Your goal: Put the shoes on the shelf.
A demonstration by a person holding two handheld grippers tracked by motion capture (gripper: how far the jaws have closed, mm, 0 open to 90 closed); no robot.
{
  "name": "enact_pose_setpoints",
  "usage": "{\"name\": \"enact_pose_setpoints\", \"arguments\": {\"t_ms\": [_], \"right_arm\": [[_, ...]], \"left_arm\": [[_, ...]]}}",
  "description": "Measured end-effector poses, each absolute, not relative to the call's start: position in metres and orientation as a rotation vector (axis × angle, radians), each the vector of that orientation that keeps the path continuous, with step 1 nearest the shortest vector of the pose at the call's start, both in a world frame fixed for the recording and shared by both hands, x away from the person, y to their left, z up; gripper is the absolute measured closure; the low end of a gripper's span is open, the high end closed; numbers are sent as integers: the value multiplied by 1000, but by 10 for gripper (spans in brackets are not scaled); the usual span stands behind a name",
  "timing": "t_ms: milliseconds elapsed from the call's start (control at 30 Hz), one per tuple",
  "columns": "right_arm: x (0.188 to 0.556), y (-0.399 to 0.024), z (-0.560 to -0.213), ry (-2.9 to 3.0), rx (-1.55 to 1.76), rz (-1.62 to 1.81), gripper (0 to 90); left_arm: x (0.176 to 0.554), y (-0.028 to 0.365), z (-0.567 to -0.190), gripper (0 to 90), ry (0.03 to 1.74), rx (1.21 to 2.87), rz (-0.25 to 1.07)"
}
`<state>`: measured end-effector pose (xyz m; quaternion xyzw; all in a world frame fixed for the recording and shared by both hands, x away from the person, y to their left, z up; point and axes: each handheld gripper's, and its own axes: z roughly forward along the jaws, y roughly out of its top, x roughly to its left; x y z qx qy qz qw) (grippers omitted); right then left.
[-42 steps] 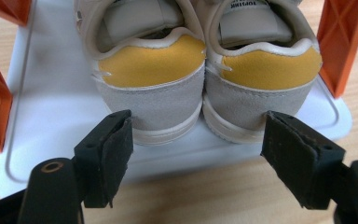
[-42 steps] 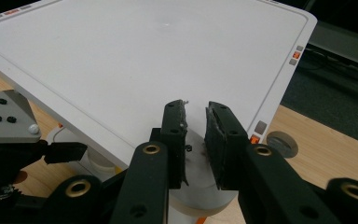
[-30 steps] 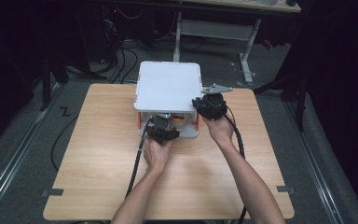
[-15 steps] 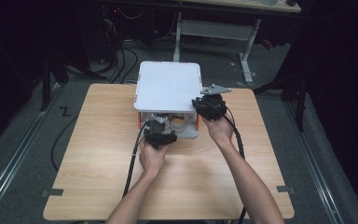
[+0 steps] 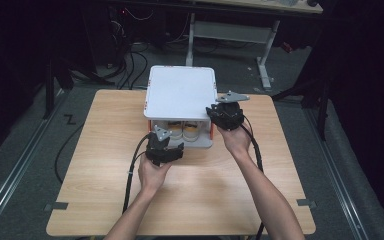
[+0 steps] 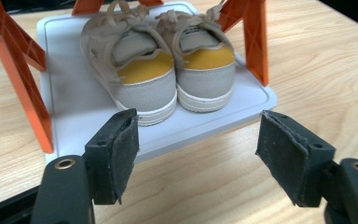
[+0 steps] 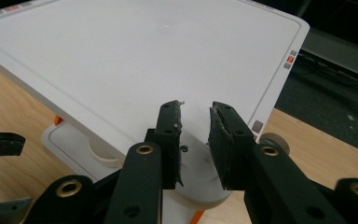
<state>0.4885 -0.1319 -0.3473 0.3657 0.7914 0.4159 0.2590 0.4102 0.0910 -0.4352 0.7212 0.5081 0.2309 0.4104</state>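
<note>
On the lower shelf of the little white rack (image 5: 181, 92), a pair of sneakers (image 6: 161, 65) sits heels-out. Left gripper (image 6: 198, 149) hangs just in front, fingers wide apart, holding nothing. Right gripper (image 7: 195, 135) hovers over the rack's top corner, fingers a narrow gap apart and just been easing open, empty. Looks like shoes are placed; next up, probably clearing the bench (image 5: 105, 165).

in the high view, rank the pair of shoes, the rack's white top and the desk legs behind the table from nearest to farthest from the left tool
1. Pair of shoes, just beyond the left tool, on the lower shelf.
2. White top, above and behind them.
3. Desk legs, past the table's far edge.
</note>
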Motion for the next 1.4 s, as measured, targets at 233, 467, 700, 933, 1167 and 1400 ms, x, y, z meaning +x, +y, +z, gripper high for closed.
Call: {"name": "enact_pose_setpoints", "arguments": {"t_ms": [233,467,700,933,1167,1400], "right_arm": [[475,-144,-336,2126,976,1187,700],[455,-168,-339,2108,940,1218,660],[437,-193,-345,2108,975,1269,627],[413,-221,-363,2104,1010,1294,606],[399,-240,-381,2099,1063,1301,593],[388,-255,-399,2108,1111,1324,563]], "left_arm": [[395,104,-428,302,1264,1785,622],[382,125,-423,222,1319,1772,633],[374,137,-422,197,1320,1748,619],[367,151,-423,200,1264,1748,547],[359,162,-431,200,1258,1761,518],[353,170,-438,201,1267,1769,503]]}}
